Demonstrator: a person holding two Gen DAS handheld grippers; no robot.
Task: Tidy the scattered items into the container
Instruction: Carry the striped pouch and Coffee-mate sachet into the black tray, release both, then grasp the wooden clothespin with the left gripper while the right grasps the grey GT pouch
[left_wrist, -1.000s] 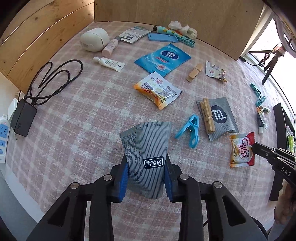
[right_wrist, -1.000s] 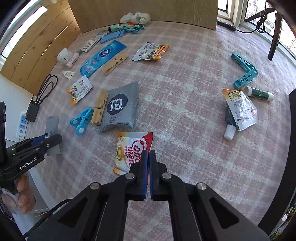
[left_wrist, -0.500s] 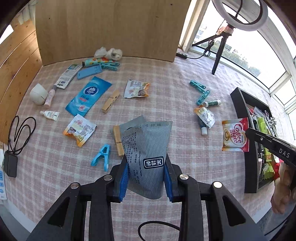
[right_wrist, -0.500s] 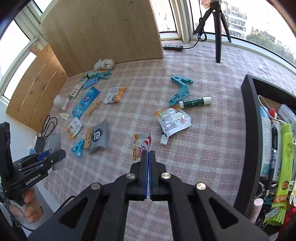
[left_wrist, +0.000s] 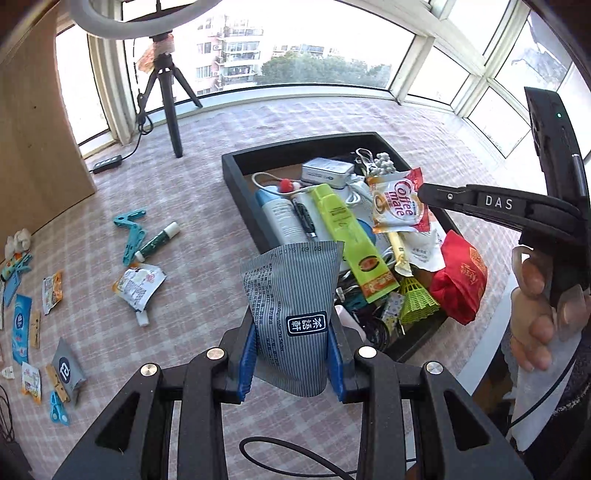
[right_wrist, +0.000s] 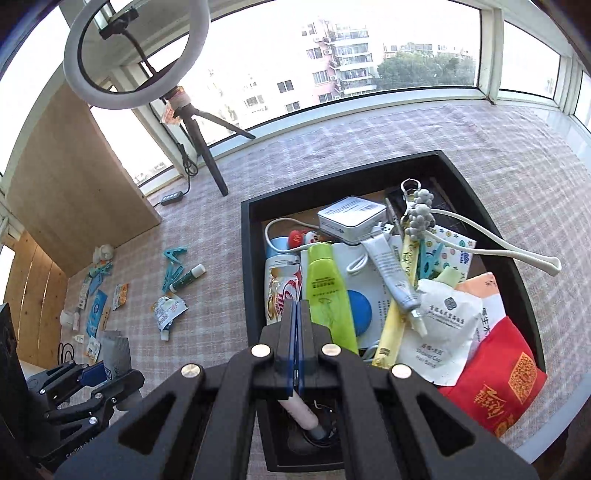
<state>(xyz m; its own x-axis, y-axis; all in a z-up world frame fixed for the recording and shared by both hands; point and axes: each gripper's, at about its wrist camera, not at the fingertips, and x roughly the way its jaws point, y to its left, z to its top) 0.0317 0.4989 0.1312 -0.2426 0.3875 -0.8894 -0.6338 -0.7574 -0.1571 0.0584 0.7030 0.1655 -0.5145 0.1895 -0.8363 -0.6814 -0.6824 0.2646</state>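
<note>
Left tool (left_wrist: 291, 363): blue pads clamp the lower part of a grey striped pouch (left_wrist: 291, 295). Pouch stands upright, over the near-left corner of the black tray (left_wrist: 236, 184); pouch hides that corner in the left wrist view. Small print on pouch not legible.

Right tool (right_wrist: 296, 332): pads pressed narrow onto the edge of a Coffee-mate sachet (left_wrist: 397, 205). In the right wrist view the tool covers most of the sachet; only part shows at left of the pads. Sachet is red/white/yellow, held above tray contents, w/ a lime-green tube (right_wrist: 328, 295) just beside it.

Tray is crowded; lower layers hidden. Near edge cut off by the tool body.

On the checked surface (left_wrist: 207, 206), left of tray: teal clips (left_wrist: 131, 229), torn sachet (left_wrist: 138, 284), further packets at frame edge, too small to identify.
</note>
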